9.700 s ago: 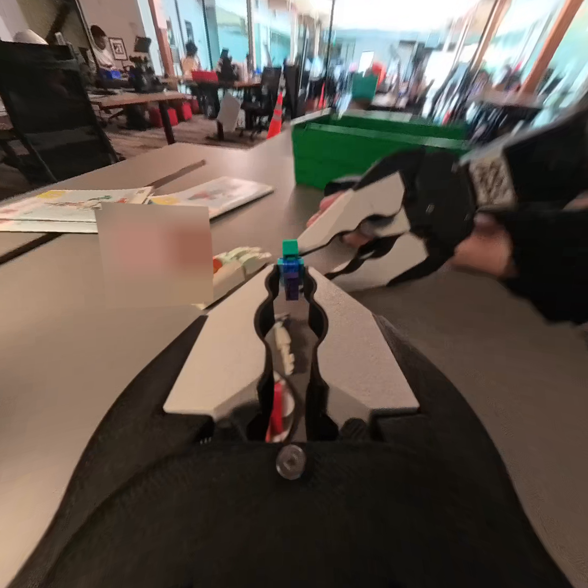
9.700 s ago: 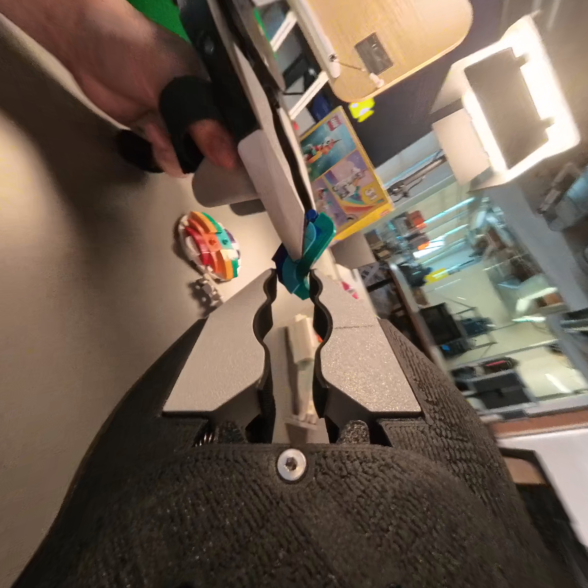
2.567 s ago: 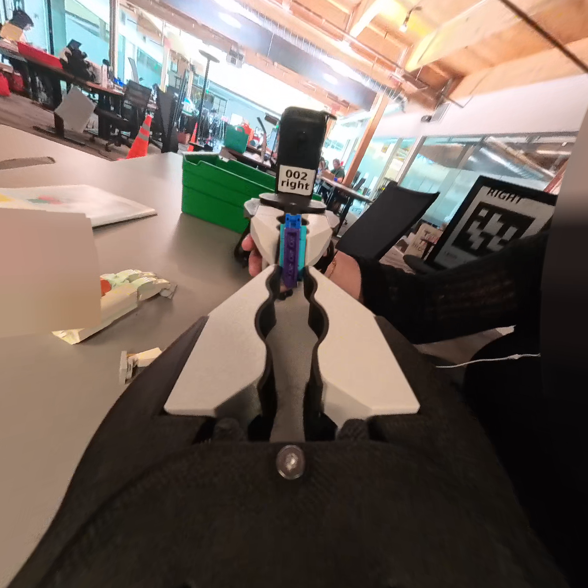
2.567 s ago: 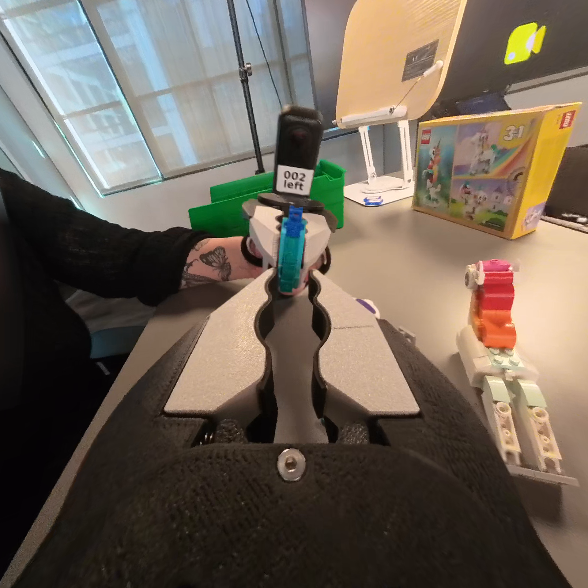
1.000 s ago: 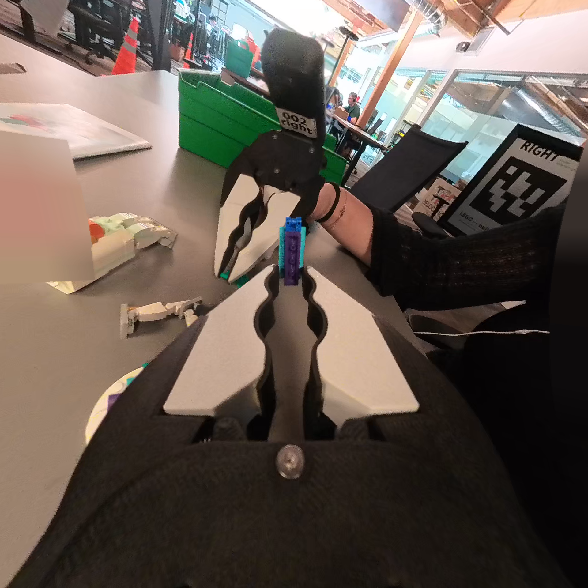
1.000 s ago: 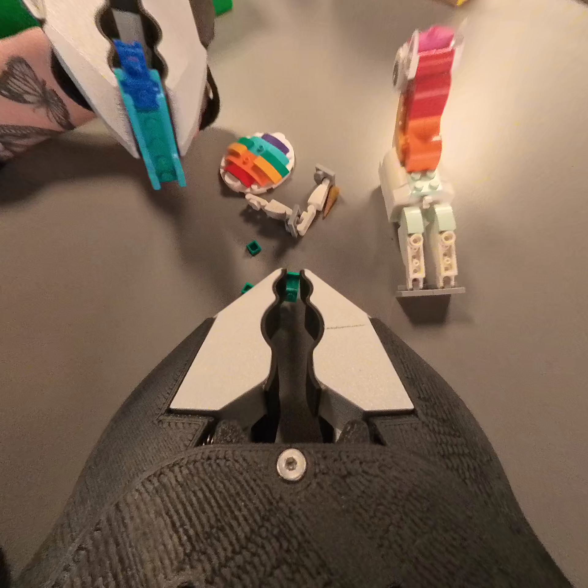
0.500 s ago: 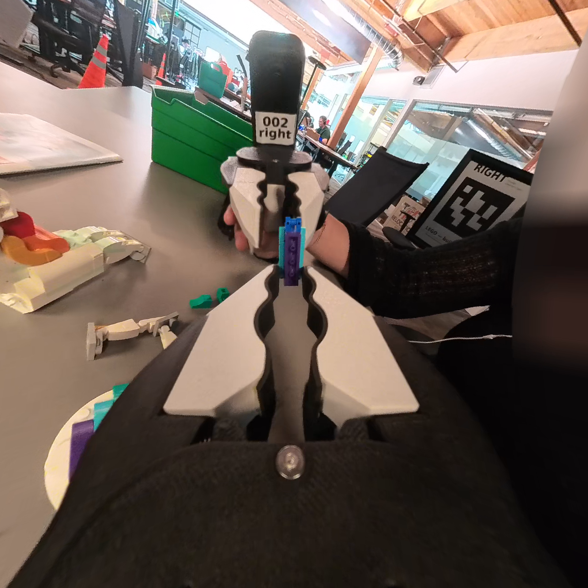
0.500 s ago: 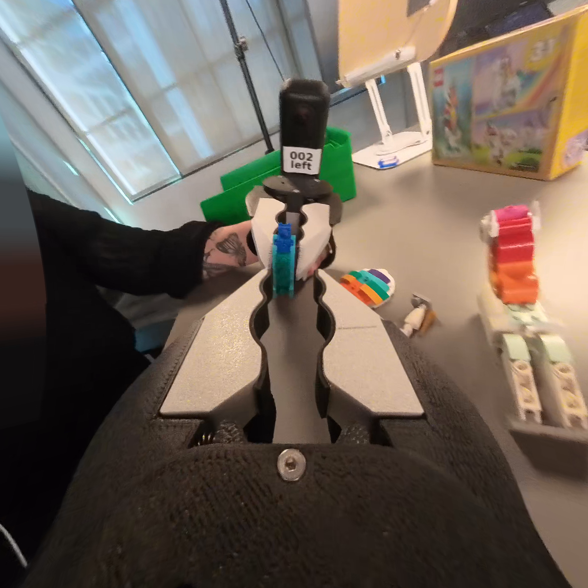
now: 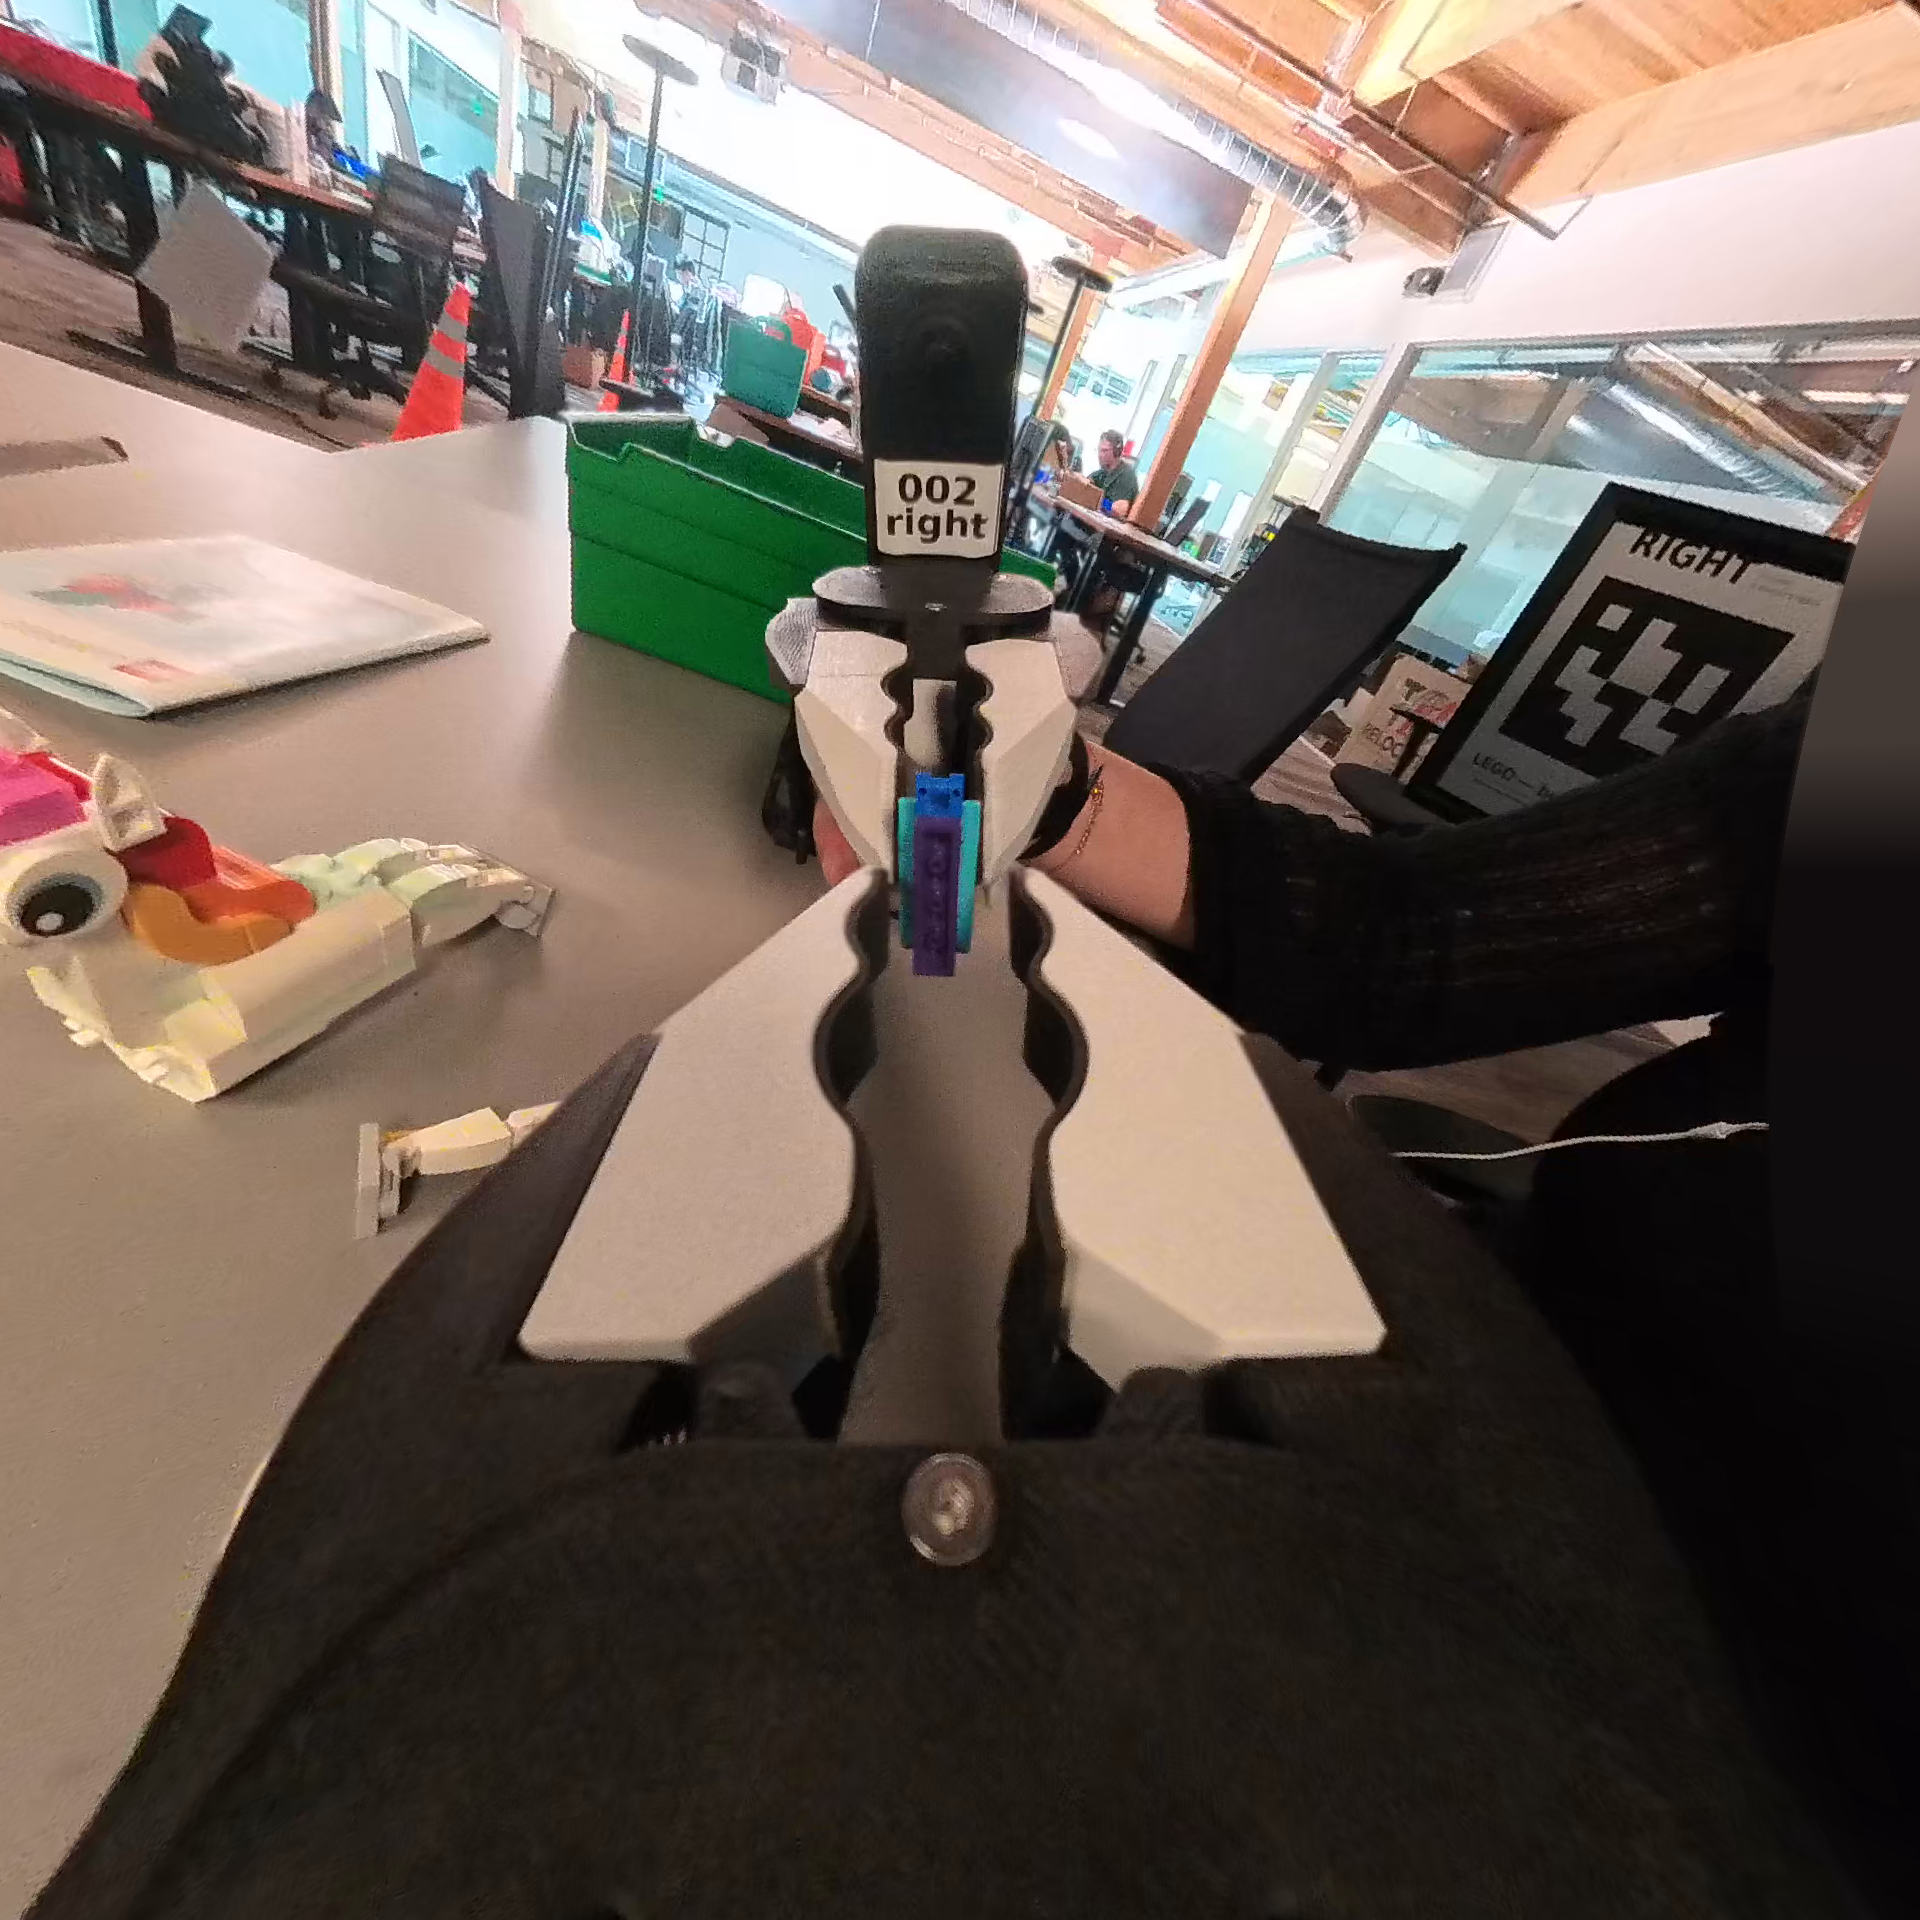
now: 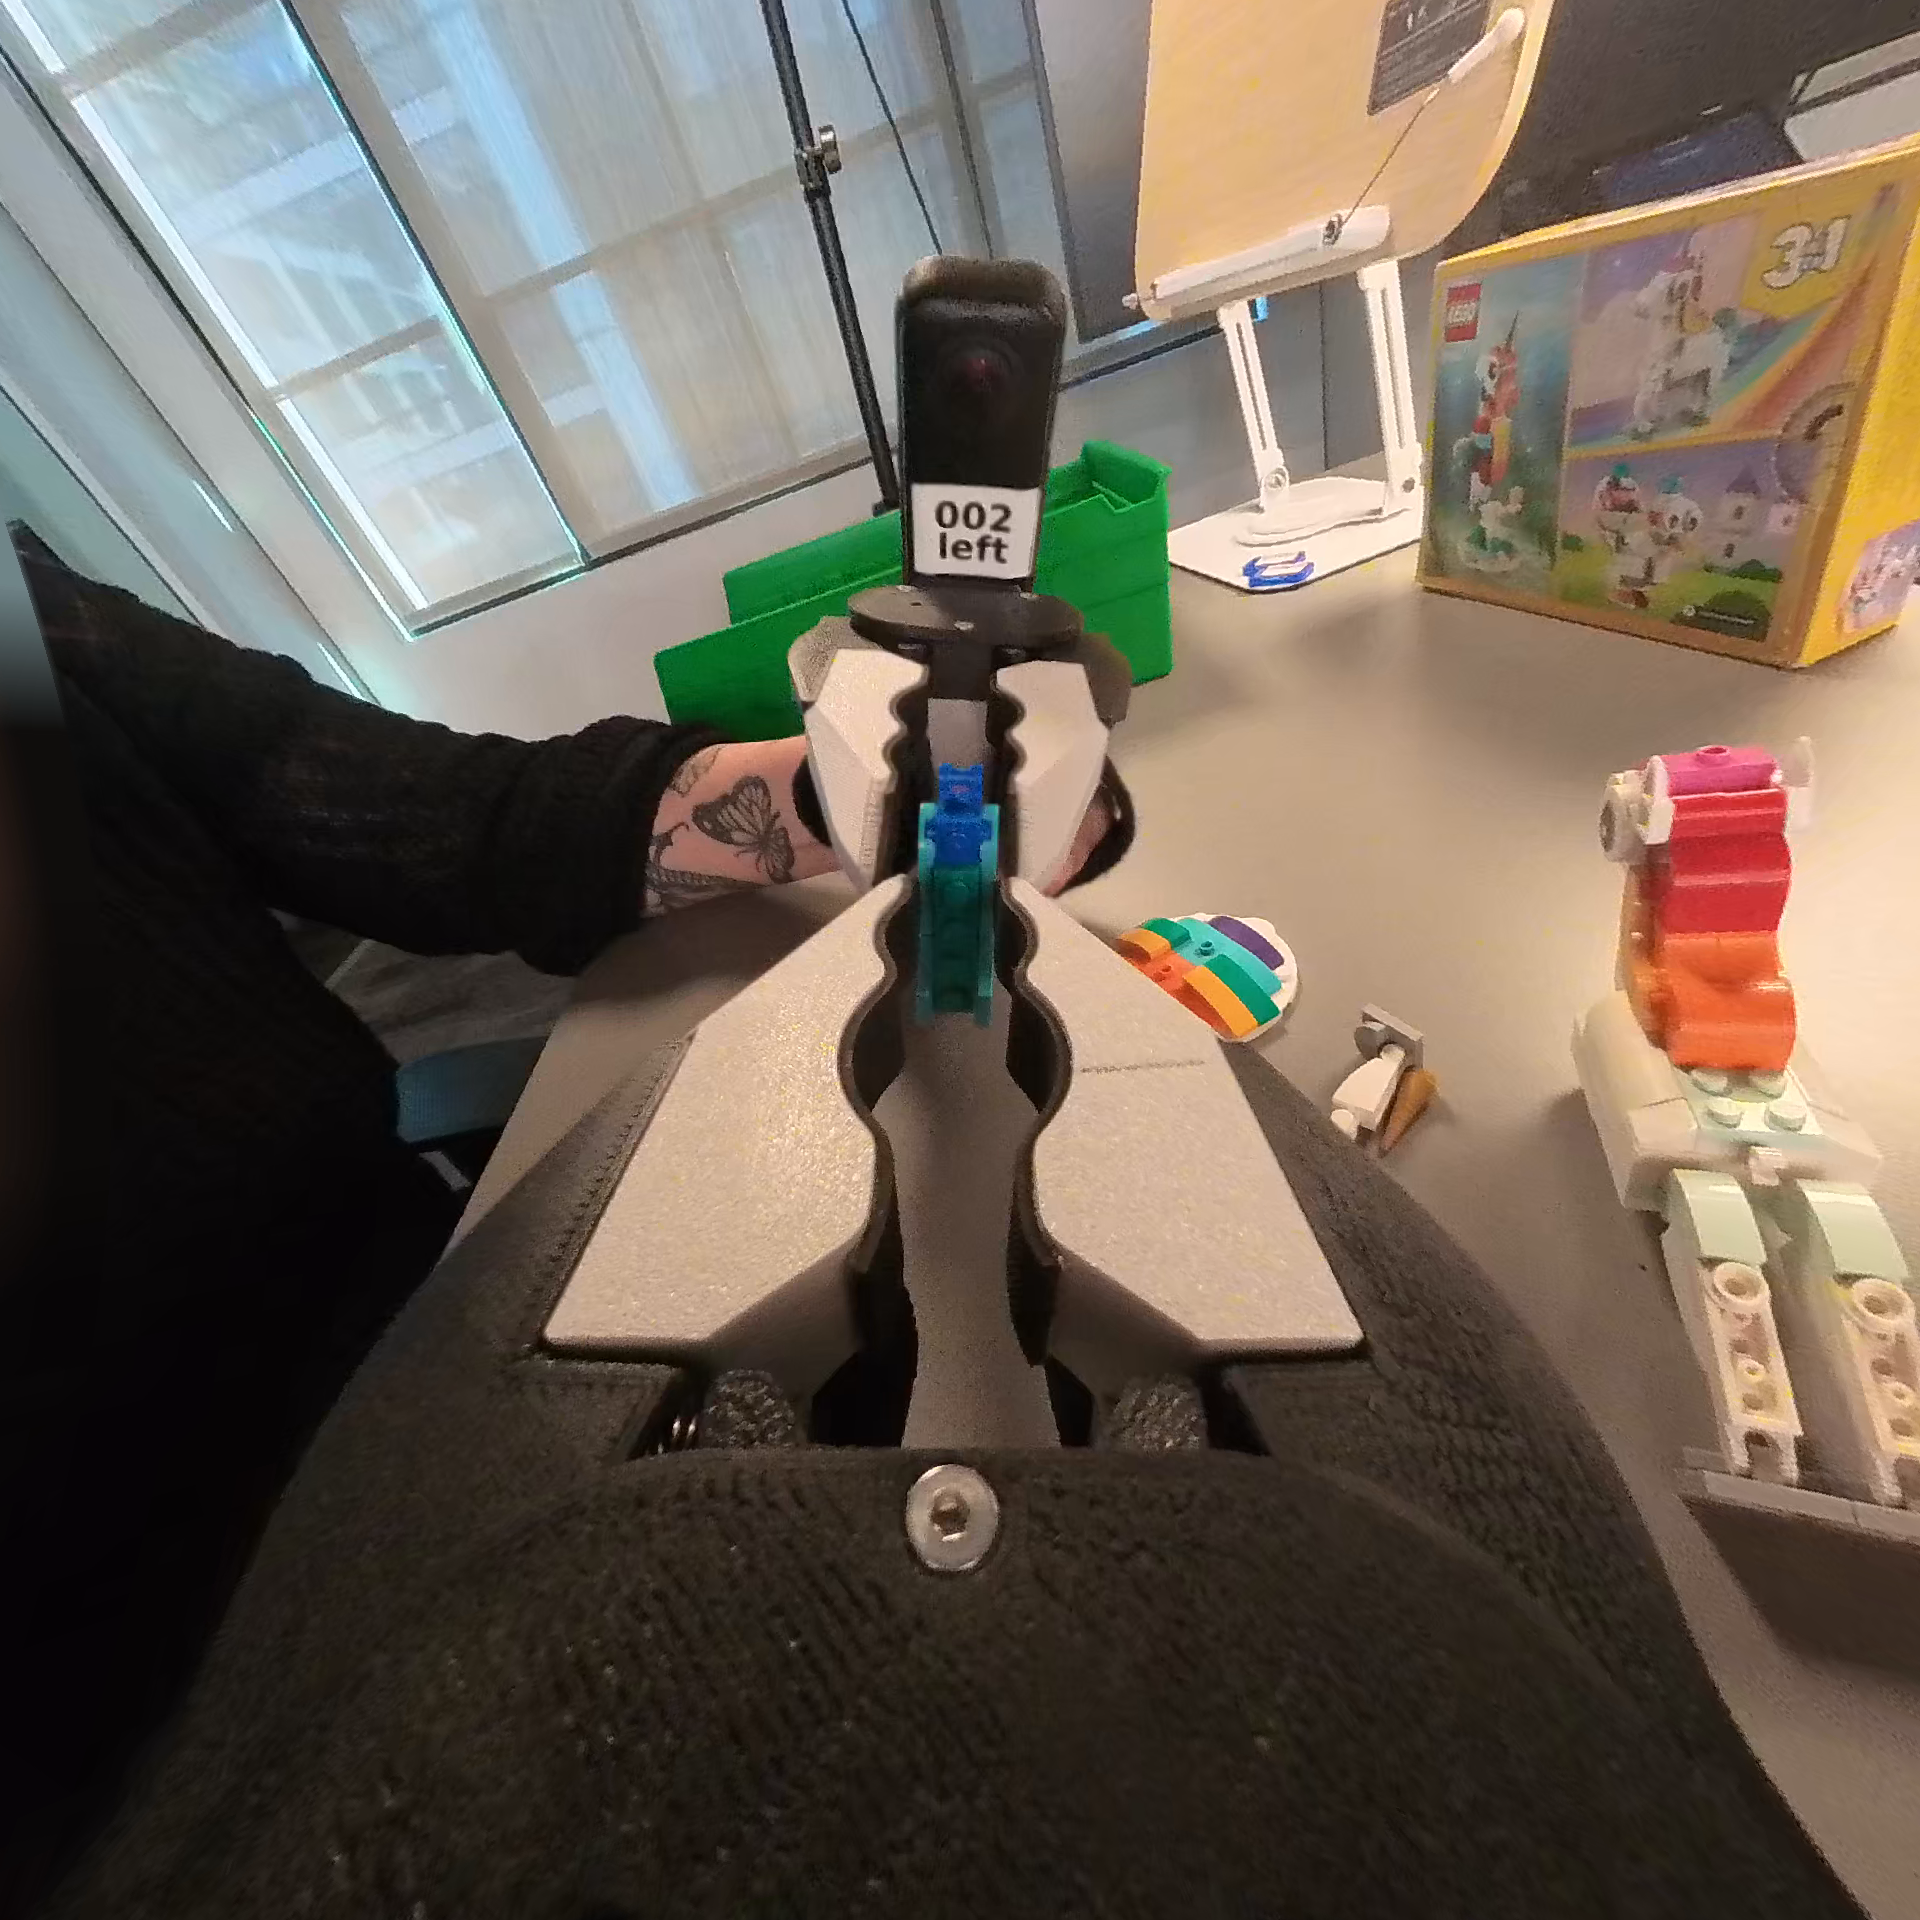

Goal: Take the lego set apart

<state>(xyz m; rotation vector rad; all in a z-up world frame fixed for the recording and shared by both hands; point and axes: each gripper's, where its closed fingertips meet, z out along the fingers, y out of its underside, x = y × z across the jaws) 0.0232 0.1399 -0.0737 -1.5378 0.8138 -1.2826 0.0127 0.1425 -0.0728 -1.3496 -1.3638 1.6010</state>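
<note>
Nearest you, your left claw (image 9: 940, 904) and your right claw (image 10: 951, 914) meet tip to tip above the worktop (image 9: 312, 1299), both clamped on one small stack of plates (image 9: 935, 883), purple and teal with a blue piece at its far end. This looks like the separation step: the next move probably calls for a firm twist or peel apart, neither grip slipping. Farther off lie the unicorn body (image 10: 1704, 997), rainbow disc (image 10: 1216, 961) and green bin (image 9: 696, 561).
</note>
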